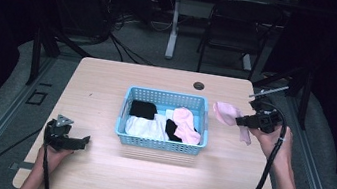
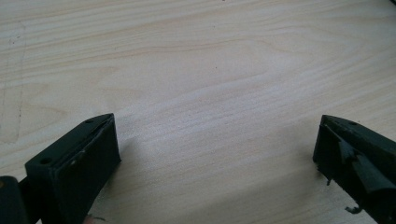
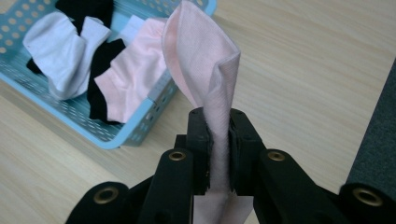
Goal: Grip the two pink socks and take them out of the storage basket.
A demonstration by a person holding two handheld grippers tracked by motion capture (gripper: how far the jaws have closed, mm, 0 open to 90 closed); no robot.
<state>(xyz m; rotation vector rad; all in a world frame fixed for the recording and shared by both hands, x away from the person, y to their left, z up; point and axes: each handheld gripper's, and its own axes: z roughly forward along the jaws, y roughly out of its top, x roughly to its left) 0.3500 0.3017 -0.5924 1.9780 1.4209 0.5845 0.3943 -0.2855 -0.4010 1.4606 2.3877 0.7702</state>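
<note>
My right gripper (image 1: 242, 119) clamps a pink sock (image 3: 205, 79) beside the blue basket (image 1: 159, 143) — my left gripper (image 1: 79, 140) gapes wide, empty, over bare table (image 2: 210, 70).

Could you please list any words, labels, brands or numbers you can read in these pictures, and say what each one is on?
There is no readable text.
The blue basket, the socks in it, the pink sock held in the right claw, the left claw and the table bear no print, label or number that I can make out.
</note>
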